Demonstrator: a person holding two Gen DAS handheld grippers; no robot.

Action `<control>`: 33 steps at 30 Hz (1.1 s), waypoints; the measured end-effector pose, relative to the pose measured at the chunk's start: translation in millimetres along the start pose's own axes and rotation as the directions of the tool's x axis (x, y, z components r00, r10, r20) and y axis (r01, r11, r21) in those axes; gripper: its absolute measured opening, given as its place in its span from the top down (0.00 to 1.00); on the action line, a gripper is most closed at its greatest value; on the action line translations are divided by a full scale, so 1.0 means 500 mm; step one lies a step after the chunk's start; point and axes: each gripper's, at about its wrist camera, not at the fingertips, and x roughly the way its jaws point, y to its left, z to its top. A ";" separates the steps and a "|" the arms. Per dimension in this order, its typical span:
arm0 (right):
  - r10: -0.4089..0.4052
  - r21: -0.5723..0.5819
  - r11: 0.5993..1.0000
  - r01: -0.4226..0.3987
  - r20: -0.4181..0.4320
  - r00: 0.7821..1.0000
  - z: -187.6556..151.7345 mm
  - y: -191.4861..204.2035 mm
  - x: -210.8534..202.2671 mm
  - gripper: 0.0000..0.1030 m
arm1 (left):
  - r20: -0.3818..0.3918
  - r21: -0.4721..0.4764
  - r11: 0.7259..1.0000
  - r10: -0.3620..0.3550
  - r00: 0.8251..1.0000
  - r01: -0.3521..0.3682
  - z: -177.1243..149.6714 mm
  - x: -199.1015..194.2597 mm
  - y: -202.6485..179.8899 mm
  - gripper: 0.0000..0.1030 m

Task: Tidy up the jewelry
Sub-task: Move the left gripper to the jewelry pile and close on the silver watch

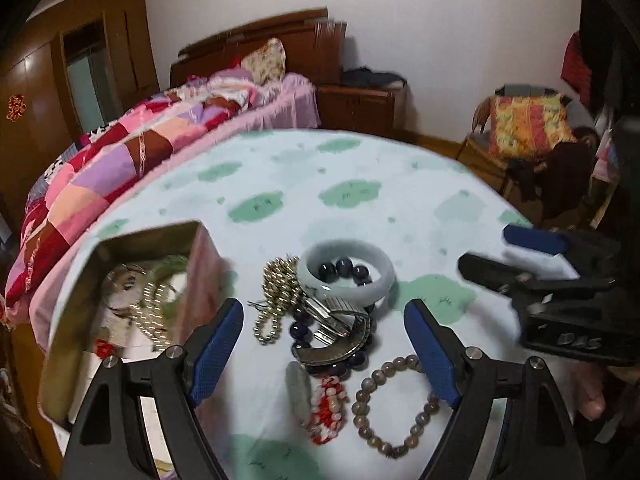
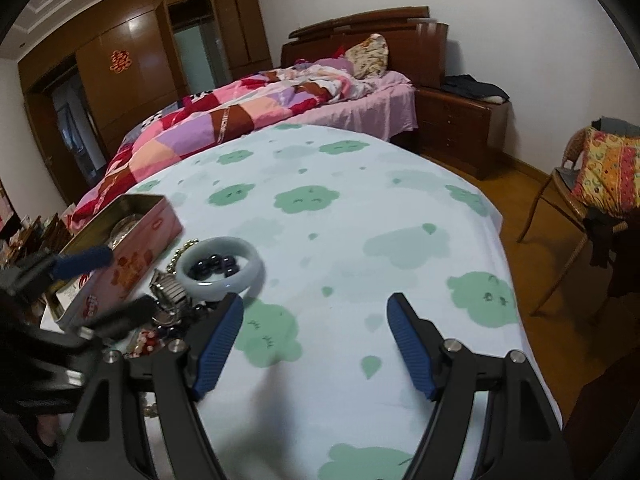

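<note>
A heap of jewelry lies on the cloud-patterned tablecloth [image 1: 360, 184]: a pale jade bangle [image 1: 347, 276] over dark beads, a gold bead chain [image 1: 280, 288], a metal watch band [image 1: 336, 332], a red-white bracelet [image 1: 328, 404] and a brown bead bracelet [image 1: 396, 404]. My left gripper [image 1: 324, 320] hangs open over the heap, nothing between its fingers. A pink tin box [image 1: 132, 308] with several pieces inside stands at the left. In the right wrist view the bangle [image 2: 220, 270] and tin [image 2: 120, 256] sit left of my right gripper [image 2: 314, 320], which is open over bare cloth.
My right gripper [image 1: 532, 264] shows at the right edge of the left wrist view. A bed with a patchwork quilt [image 2: 240, 120] runs behind the table. A wicker chair [image 2: 592, 184] with a bright cushion stands right, past the table's edge [image 2: 504, 240].
</note>
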 end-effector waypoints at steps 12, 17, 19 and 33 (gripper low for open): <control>0.010 -0.022 1.000 -0.010 0.023 1.000 0.005 0.010 -0.007 0.25 | -0.043 -0.036 0.997 -0.066 0.997 0.065 -0.019 0.018 0.015 0.76; 0.023 -0.037 0.999 -0.023 0.007 1.000 0.003 0.021 -0.003 0.25 | -0.004 -0.058 0.993 -0.100 0.995 0.100 -0.031 -0.025 0.033 0.98; 0.033 -0.044 0.998 -0.033 0.000 0.999 0.005 0.028 0.002 0.25 | 0.015 -0.070 0.992 -0.102 0.995 0.103 -0.031 -0.041 0.043 0.99; 0.059 -0.081 0.995 -0.064 -0.060 0.996 0.029 0.062 0.043 0.17 | 0.038 -0.093 0.993 -0.066 0.997 0.069 -0.022 -0.057 0.065 0.79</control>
